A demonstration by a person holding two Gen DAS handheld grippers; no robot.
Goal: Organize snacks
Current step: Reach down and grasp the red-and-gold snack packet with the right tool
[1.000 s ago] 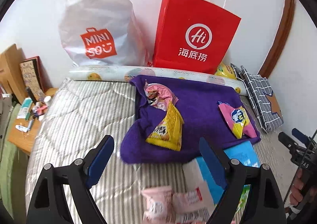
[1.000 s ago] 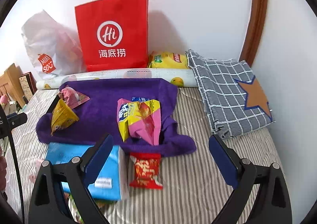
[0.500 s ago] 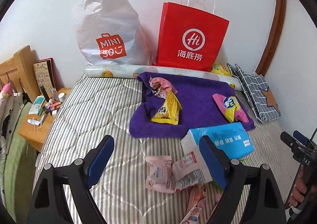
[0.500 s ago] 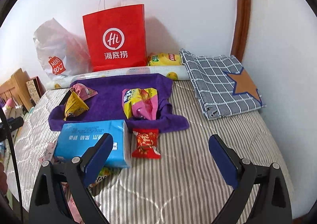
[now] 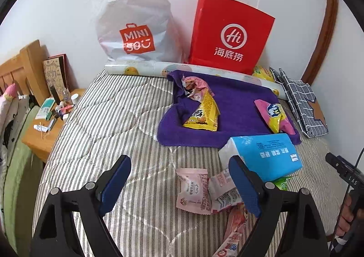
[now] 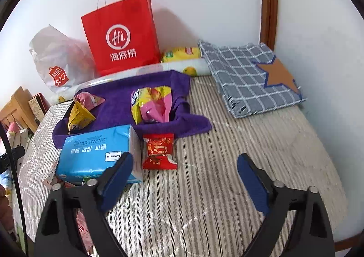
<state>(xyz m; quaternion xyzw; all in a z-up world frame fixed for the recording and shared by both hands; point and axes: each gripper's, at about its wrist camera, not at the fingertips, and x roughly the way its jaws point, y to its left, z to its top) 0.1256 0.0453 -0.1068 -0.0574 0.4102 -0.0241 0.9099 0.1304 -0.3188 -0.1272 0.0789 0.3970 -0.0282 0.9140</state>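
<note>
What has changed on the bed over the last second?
Both grippers pulled back from the wall, bringing more of the bed into view. The right gripper is closing its jaws on nothing; the left gripper stays open and empty. The snacks on the purple towel and the blue tissue pack have not moved.
</note>
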